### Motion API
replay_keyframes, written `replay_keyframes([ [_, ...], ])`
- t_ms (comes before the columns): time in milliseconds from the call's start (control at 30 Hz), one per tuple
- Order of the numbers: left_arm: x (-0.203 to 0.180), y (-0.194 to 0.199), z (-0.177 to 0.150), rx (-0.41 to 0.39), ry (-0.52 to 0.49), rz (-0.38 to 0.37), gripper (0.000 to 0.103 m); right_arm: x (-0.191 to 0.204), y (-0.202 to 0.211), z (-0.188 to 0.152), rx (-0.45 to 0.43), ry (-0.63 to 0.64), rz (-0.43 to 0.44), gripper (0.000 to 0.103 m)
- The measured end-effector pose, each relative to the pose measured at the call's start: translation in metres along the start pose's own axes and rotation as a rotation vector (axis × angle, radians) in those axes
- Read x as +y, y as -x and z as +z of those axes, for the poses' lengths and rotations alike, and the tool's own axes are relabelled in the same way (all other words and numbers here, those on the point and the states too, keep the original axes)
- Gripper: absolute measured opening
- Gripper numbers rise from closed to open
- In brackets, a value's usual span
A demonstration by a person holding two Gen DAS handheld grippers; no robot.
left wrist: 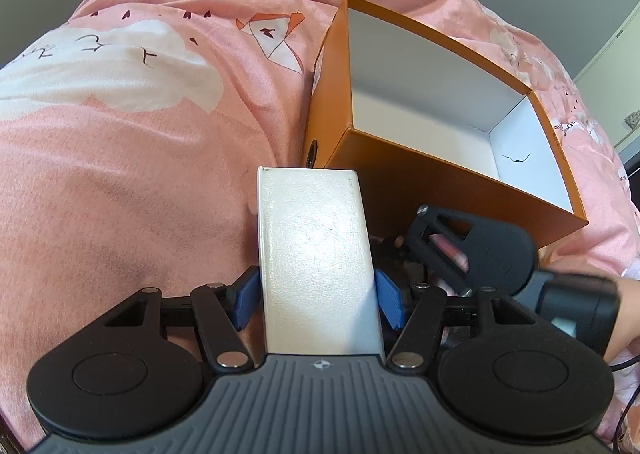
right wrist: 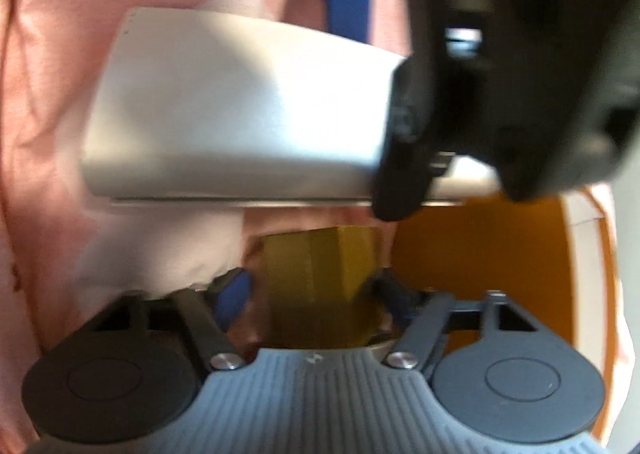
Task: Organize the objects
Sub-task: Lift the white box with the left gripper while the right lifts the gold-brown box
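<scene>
My left gripper [left wrist: 318, 296] is shut on a white rectangular box [left wrist: 316, 254], its blue pads pressed against both long sides, held above the pink bedcover. An open orange box [left wrist: 400, 174] with a white inside stands just ahead and to the right. My right gripper [right wrist: 310, 294] is shut on an olive-yellow block [right wrist: 320, 286]; that view is blurred. The white box [right wrist: 240, 126] and the left gripper's black body [right wrist: 500, 74] fill the upper part of the right wrist view. The orange box wall [right wrist: 480, 246] lies to the right there. The right gripper also shows in the left wrist view [left wrist: 472, 246], low beside the orange box.
The pink patterned bedcover [left wrist: 140, 134] spreads wide to the left and ahead, with folds. A grey wall and a door frame [left wrist: 608, 42] are at the far right. A hand [left wrist: 628, 314] holds the right gripper's handle at the right edge.
</scene>
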State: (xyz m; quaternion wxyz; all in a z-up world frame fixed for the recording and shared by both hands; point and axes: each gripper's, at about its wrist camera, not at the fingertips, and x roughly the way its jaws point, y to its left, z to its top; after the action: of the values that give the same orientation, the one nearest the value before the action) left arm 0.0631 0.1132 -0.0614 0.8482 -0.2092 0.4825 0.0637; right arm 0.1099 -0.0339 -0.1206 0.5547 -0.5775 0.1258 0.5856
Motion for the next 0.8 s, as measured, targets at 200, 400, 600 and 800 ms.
replay_keyframes([
  [200, -0.001, 0.008, 0.0, -0.018, 0.005, -0.009, 0.07, -0.033, 0.02, -0.011, -0.041, -0.157, -0.002, 0.052],
  [400, -0.006, 0.024, 0.0, -0.049, 0.021, -0.032, 0.07, -0.063, 0.062, -0.025, -0.09, -0.261, -0.014, 0.051],
  [600, -0.024, 0.042, 0.004, -0.099, -0.028, -0.037, 0.069, -0.071, 0.092, -0.02, -0.128, -0.389, -0.003, 0.051],
  [800, -0.043, 0.055, 0.009, -0.151, -0.075, -0.065, 0.069, -0.047, 0.115, 0.001, -0.174, -0.479, -0.036, 0.051],
])
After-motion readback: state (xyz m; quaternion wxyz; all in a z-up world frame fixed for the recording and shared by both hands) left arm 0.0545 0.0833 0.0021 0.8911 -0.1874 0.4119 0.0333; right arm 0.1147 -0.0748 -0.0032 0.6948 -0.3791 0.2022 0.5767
